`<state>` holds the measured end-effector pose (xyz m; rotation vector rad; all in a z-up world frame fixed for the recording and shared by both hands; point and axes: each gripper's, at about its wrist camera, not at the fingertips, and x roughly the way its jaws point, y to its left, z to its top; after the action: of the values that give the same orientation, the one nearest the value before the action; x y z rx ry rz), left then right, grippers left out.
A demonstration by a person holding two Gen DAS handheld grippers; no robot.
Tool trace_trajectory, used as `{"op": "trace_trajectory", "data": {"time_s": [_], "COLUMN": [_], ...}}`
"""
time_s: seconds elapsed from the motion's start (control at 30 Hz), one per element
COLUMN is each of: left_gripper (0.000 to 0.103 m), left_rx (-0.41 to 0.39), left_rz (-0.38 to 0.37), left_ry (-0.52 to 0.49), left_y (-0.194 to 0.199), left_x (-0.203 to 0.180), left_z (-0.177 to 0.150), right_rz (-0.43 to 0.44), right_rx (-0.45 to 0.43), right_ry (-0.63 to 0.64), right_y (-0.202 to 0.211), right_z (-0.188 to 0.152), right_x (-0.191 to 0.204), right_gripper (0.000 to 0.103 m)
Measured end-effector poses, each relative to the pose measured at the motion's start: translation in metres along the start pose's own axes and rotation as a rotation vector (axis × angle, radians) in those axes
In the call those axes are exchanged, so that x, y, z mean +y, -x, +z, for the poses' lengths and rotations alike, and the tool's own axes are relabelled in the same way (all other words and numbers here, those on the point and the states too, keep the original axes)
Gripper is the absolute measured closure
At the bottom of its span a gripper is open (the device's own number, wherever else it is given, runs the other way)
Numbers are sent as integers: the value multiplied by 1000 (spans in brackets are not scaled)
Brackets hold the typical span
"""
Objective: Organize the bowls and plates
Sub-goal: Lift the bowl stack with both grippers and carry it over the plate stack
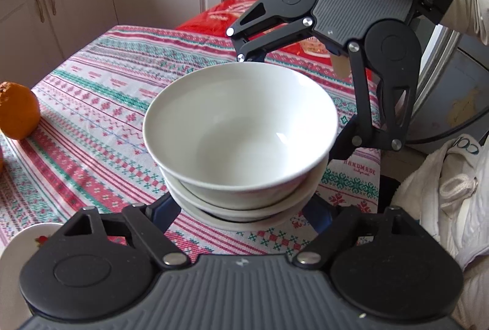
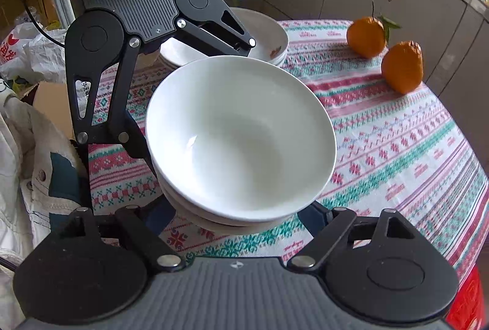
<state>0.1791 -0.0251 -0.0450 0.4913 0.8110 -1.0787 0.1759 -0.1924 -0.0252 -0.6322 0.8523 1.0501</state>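
Bowl stack (image 1: pixel 241 146), base hidden behind jaws

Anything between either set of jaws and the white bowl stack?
Nothing visible. The left gripper and right gripper each straddle the white bowl stack from opposite sides; only patterned tablecloth lies around it.

The word "HANDMADE" reads clearly in dark capitals on the striped red, green and white woven tablecloth (image 1: pixel 358 164), with a smaller script line under it too tiny to make out. Teal letters "CO" show on the white fabric jacket (image 1: pixel 464 148). Red characters mark the white plastic bag (image 2: pixel 12 47), unreadable.
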Motion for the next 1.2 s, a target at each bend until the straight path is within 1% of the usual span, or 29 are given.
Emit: {"op": "trace_trajectory", "data": {"time_s": [0.1, 0.37, 0.67, 0.87, 0.97, 1.2], "left_gripper": [18, 18, 18, 18, 18, 18], "left_rx": [-21, -45, -25, -5, 4, 12], "left_rz": [20, 124, 235, 294, 291, 279], "left_ry": [11, 55, 134, 169, 188, 218], "left_y": [15, 54, 84, 91, 89, 87], "left_x": [4, 28, 58, 72, 79, 87], "left_z": [-3, -17, -49, -73, -82, -92], "right_rz": [-7, -2, 49, 75, 87, 106], "right_rx": [-5, -37, -57, -52, -44, -31], "right_ry": [32, 137, 250, 283, 282, 267], "right_y": [5, -4, -44, -74, -87, -101], "right_z": [13, 67, 125, 148, 154, 158], "right_x": [1, -2, -4, -3, -4, -4], "right_gripper": [14, 14, 14, 14, 14, 14]}}
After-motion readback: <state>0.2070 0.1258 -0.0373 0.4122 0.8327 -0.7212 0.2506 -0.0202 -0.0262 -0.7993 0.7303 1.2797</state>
